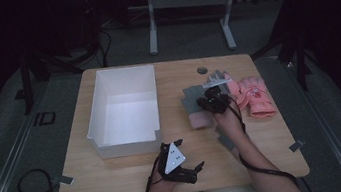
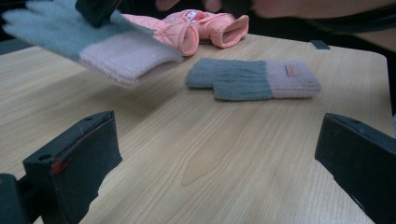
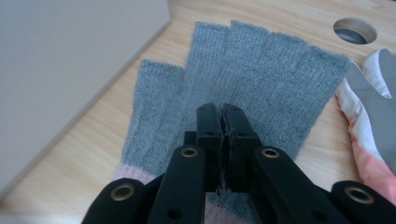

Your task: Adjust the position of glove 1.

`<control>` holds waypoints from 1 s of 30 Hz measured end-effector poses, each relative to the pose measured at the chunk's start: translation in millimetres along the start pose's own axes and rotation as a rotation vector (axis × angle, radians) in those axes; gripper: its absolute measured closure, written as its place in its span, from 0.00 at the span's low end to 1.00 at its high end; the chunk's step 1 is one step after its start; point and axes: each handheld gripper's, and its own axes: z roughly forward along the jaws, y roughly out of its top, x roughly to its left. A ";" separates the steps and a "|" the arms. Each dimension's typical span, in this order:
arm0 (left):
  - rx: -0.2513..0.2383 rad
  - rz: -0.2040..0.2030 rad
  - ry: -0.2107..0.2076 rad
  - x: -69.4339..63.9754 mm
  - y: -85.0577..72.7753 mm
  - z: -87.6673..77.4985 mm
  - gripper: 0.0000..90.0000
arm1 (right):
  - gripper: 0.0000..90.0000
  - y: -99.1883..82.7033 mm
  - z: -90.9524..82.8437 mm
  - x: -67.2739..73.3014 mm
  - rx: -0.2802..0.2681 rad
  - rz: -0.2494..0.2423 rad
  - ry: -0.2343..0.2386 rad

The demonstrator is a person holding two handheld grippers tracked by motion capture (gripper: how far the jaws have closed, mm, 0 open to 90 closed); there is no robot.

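— Risk first: your right tongs have closed on the grey glove with only a thin pinch of knit between the pads, near the palm just above the pink cuff. Wool that soft can creep out of a narrow bite, so I'd judge a quick swing could shake it loose.

— Where is the glove now?

— Hanging from those tongs, clear of the bench; from the left tongs' camera you can see its pink cuff drooping below and behind the grip with a shadow under it. That trailing cuff is the second worry: the white bin sits to the left of your right tongs, and a low carry could snag the cuff on its near wall.

— Anything else close by?

— The pink gloves lie just to the right of the right tongs, and the second grey glove lies flat on the bench beneath and nearer you. A dropped glove would likely land on one of them and muddle the pairs.

— And my hands?

— Your right forearm reaches forward from the bench's near edge, wrist bent so the tongs point ahead and down over the fingers of the glove. Your left tongs rest low near the bench's near edge, jaws wide apart and empty, aimed toward the gloves.
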 end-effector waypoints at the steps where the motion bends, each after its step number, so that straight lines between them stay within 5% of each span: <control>1: 0.003 0.003 0.002 0.1 0.0 -0.1 0.00 | 0.96 -1.2 -5.1 4.0 -0.003 0.008 -0.006; 11: -0.004 0.002 0.014 -0.9 0.0 0.0 0.00 | 0.96 -43.5 -17.4 37.9 0.035 0.074 0.007; 14: -0.001 0.010 0.015 -1.2 0.1 0.3 0.00 | 0.96 -56.4 -15.5 41.1 0.043 0.112 0.007; 26: 0.003 0.016 0.015 -1.7 0.3 0.6 0.00 | 0.96 -84.1 8.8 44.0 0.105 0.125 -0.053; 30: 0.001 0.016 0.016 -1.7 0.3 0.7 0.00 | 0.94 -87.0 10.9 43.1 0.089 0.131 -0.066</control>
